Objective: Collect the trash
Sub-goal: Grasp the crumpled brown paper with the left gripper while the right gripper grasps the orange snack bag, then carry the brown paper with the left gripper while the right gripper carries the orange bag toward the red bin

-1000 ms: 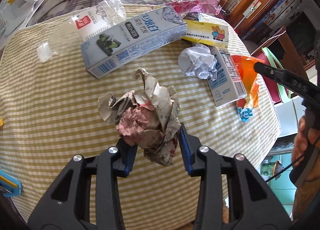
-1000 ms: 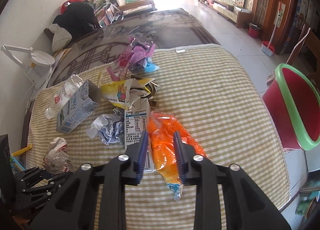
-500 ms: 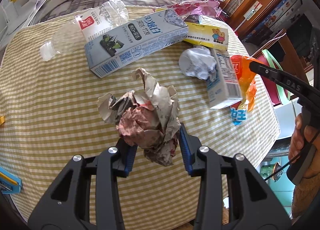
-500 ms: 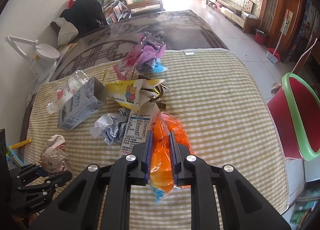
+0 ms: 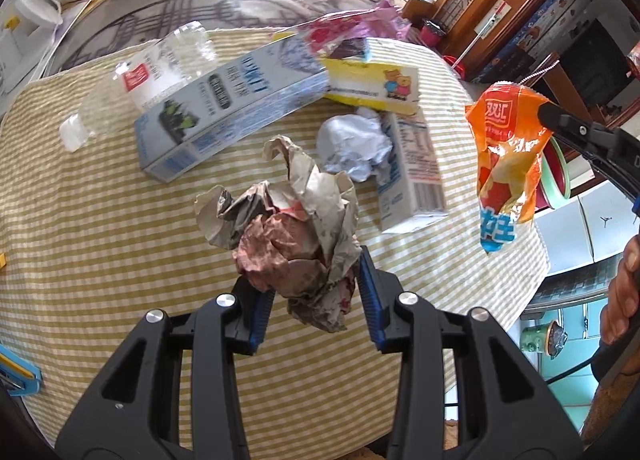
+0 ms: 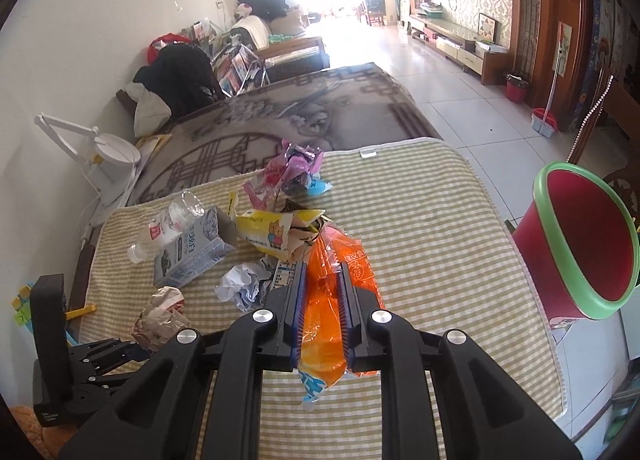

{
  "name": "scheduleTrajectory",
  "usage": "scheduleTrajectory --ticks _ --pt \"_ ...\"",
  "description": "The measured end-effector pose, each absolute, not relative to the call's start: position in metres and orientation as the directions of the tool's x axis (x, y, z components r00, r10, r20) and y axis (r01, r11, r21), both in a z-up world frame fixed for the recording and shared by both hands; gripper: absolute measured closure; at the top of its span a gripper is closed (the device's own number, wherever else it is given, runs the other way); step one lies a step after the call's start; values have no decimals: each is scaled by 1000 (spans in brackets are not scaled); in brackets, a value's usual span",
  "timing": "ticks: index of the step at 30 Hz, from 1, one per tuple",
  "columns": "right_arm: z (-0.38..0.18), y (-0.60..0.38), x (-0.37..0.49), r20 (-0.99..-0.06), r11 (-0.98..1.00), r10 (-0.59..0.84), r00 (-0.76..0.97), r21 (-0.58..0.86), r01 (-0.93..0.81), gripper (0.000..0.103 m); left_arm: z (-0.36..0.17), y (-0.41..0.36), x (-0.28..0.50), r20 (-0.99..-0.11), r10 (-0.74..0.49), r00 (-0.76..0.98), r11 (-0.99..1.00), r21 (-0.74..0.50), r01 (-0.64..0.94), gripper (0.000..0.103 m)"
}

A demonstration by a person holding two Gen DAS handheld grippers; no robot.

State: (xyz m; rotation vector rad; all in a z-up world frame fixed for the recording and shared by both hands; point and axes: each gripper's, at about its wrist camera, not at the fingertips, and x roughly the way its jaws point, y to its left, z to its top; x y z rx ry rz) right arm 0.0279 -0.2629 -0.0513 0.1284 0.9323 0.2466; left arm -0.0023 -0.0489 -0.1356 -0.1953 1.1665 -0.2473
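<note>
Right wrist view: right hand-held gripper [image 6: 322, 314] pinching orange wrapper [image 6: 324, 344], left hand-held gripper [image 5: 316, 300] clamping crumpled paper [image 5: 296, 236]; cartons, bottle left on table [image 6: 432, 220], red bin [image 6: 576, 256] at its right edge.

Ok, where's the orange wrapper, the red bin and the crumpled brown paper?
orange wrapper [image 6: 322, 334]: right wrist view, its middle between the pads.
red bin [image 6: 582, 238]: right wrist view, inner wall.
crumpled brown paper [image 5: 296, 236]: left wrist view, its middle.

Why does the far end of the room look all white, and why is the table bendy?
Right wrist view: daylight floods the far end of the room and washes it out to white. Both views: the fisheye lens curves the striped tablecloth toward the edges. Left wrist view: the plastic bottle and far cartons look slightly smeared, while the crumpled paper stays sharp.
</note>
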Motion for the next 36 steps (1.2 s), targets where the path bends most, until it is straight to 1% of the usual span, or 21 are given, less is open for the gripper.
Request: scheduleTrajectory --ticks 12,36 --pt "-37 -291 25 -752 961 275 599 228 -154 89 -107 -82 25 -841 -314 441 948 -299 105 66" --pt "-35 -378 36 -737 951 306 603 269 -153 89 -71 -176 64 -795 -324 512 945 -298 136 66"
